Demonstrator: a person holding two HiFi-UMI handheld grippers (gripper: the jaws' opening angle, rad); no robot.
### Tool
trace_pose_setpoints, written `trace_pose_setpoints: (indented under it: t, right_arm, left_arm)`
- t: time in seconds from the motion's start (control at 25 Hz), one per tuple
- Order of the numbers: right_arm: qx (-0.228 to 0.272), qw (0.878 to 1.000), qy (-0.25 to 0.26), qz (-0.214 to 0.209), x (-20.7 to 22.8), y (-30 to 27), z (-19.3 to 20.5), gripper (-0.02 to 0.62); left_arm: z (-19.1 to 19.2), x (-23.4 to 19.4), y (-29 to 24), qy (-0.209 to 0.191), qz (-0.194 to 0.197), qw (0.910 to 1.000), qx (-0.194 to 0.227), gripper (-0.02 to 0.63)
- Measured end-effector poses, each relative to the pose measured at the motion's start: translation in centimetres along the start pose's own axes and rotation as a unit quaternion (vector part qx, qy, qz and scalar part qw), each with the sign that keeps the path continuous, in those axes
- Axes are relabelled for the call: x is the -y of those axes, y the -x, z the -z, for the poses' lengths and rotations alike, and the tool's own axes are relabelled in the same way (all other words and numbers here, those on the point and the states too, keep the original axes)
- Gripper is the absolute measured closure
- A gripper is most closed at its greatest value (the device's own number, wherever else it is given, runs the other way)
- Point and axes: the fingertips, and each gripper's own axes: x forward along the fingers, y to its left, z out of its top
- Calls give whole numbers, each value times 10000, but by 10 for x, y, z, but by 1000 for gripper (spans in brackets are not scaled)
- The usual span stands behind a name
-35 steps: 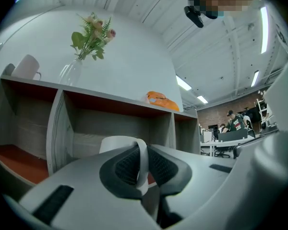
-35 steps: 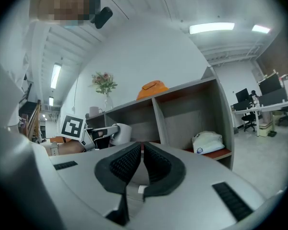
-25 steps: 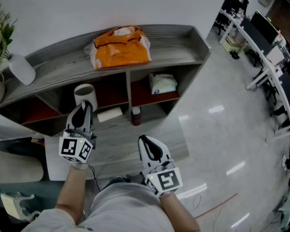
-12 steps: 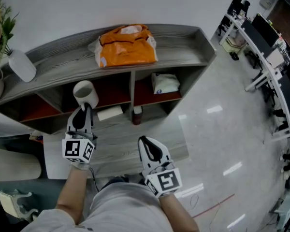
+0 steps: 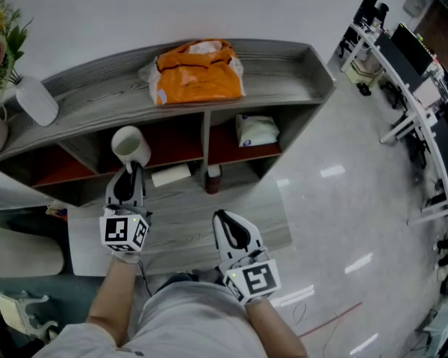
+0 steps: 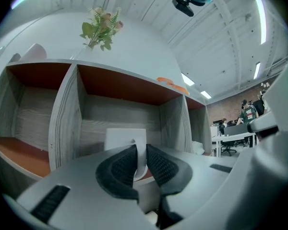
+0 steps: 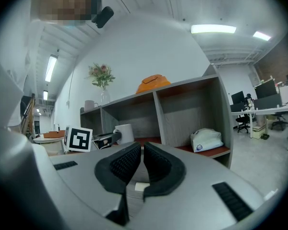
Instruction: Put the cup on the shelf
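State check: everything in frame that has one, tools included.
white handled cup: upright, held at the mouth of the middle compartment of the grey wood-grain shelf unit.
left tool: shut on the cup's handle.
right tool: shut, empty.
orange plastic bag: lying on the shelf top.
white pouch: sitting in the right compartment.

The shelf's (image 5: 302, 58) middle compartment (image 6: 120, 111) lies open to its back wall between two upright dividers (image 6: 62, 116), and the compartment left of it looks open as well. A white bag (image 5: 255, 130) takes up part of the right compartment, and an orange bag (image 5: 198, 73) sits mid-way along the top board. On the low table (image 5: 209, 226) in front, a white box (image 5: 169, 174) and a dark bottle (image 5: 213, 177) stand at the far edge, with bare surface nearer.
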Motion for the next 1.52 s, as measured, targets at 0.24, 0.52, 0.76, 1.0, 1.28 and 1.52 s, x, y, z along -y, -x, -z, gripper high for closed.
trace_pose_setpoints:
  t: [0.24, 0.52, 0.76, 1.0, 1.28, 1.52]
  right_arm:
    - [18, 10000, -17, 14, 2, -2, 0, 566]
    - [-38, 10000, 22, -49, 0, -4, 3, 566]
    - [-41, 10000, 20, -82, -3, -6, 3, 566]
    - [-18, 9999, 5, -150, -5, -9, 3, 566]
    - [18, 9990, -31, -451, -16, -23, 0, 566]
    - [53, 9962, -25, -870, -35, -40, -6, 566]
  left_arm:
    - [4, -1, 2, 153, 296, 9994, 95, 561]
    - [5, -5, 4, 132, 384, 9990, 174, 495]
    - [3, -13, 6, 120, 129, 9998, 135, 435]
    - [-3, -23, 13, 146, 30, 9998, 144, 410]
    - [-27, -17, 35, 270, 329, 9990, 151, 411]
    - [-35, -3, 68, 313, 516, 9982, -62, 470]
